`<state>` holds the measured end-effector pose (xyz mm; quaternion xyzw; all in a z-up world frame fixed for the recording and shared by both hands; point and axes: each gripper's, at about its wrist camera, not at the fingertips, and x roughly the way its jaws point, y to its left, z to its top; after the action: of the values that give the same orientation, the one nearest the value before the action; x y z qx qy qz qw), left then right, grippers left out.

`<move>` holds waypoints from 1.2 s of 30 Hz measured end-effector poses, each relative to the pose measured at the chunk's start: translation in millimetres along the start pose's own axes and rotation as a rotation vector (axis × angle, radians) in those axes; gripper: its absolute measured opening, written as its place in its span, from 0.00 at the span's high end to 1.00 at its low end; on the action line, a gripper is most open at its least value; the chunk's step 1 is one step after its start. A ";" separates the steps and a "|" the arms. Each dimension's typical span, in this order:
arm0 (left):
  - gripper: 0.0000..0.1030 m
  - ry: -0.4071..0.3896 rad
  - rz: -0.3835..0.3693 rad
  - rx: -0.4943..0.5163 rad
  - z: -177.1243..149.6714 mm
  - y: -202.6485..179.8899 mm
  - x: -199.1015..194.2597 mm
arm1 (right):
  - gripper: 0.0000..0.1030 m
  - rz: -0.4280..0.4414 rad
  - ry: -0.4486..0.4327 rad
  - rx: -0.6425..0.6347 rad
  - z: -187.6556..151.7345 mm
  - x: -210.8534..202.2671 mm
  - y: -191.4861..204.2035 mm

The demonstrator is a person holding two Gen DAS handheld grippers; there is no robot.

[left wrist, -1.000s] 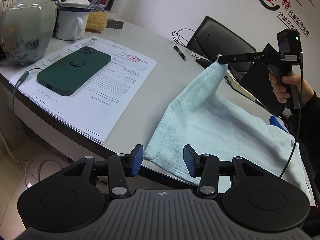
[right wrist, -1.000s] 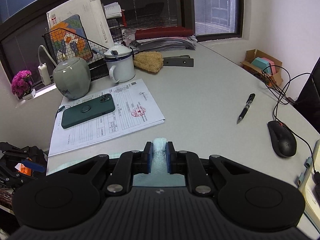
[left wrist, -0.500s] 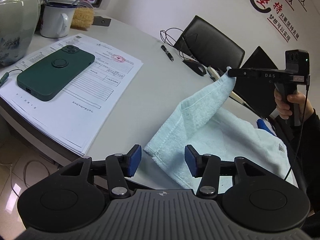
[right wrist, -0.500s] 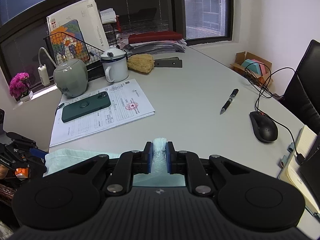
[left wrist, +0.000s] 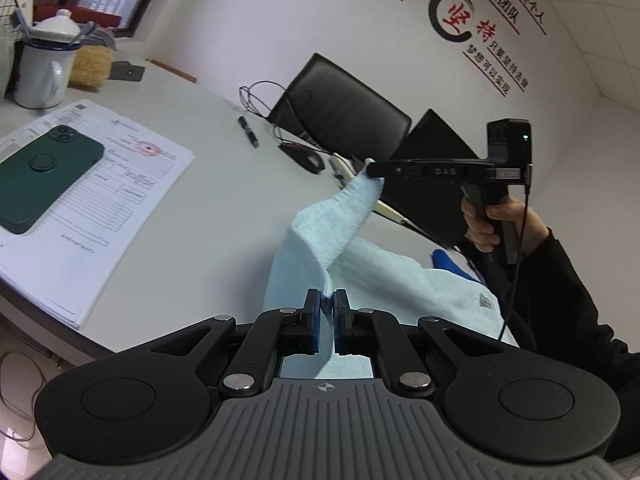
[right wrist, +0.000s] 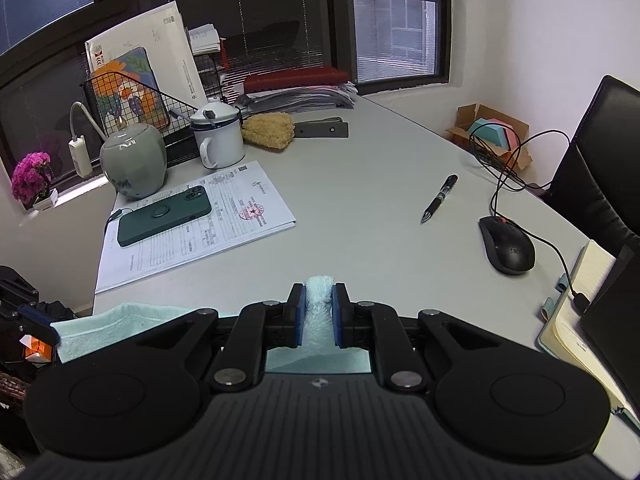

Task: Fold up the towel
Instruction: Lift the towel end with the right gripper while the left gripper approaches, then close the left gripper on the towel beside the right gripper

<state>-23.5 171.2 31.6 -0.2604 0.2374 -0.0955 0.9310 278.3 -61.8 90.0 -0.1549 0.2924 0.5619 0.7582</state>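
The pale blue towel (left wrist: 360,264) lay at the near edge of the grey desk (left wrist: 224,200), with two of its corners lifted clear of the surface. The left gripper (left wrist: 328,304) was clenched on one corner, the cloth pinched thin between its blue pads. The right gripper (right wrist: 319,306) was clamped on another corner, a thick wad of terry bunched between its fingers (from the left wrist view its tip (left wrist: 374,169) showed raised above the desk, the towel hanging from it in a slanted fold). A hand (left wrist: 486,222) in a dark sleeve gripped that tool's handle. The rest of the towel stayed flat on the desk beneath the fold.

Farther out on the desk were a stack of printed papers (right wrist: 224,224) with a dark green phone (right wrist: 164,216) on top, a black pen (right wrist: 440,198) and a wired mouse (right wrist: 507,245). A white enamel mug (right wrist: 218,140) stood just beside a green ceramic jar (right wrist: 133,160).
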 end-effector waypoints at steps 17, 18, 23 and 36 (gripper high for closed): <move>0.93 0.103 -0.292 0.117 -8.0 -92.7 60.0 | 0.86 -0.085 -0.047 0.166 -47.3 -86.1 -31.8; 0.93 0.110 -0.309 0.124 -9.4 -98.7 63.7 | 0.86 -0.091 -0.048 0.177 -52.1 -92.0 -34.1; 0.93 0.138 -0.374 0.143 -18.3 -126.4 84.1 | 0.86 -0.122 -0.051 0.234 -75.9 -121.2 -45.6; 0.93 0.272 -0.485 0.183 -52.5 -188.1 144.4 | 0.86 -0.204 -0.067 0.339 -144.1 -181.8 -72.8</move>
<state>66.0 -54.5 35.2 -0.2091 0.2815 -0.3702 0.8603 272.1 -304.7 82.9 -0.0352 0.3403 0.4299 0.8355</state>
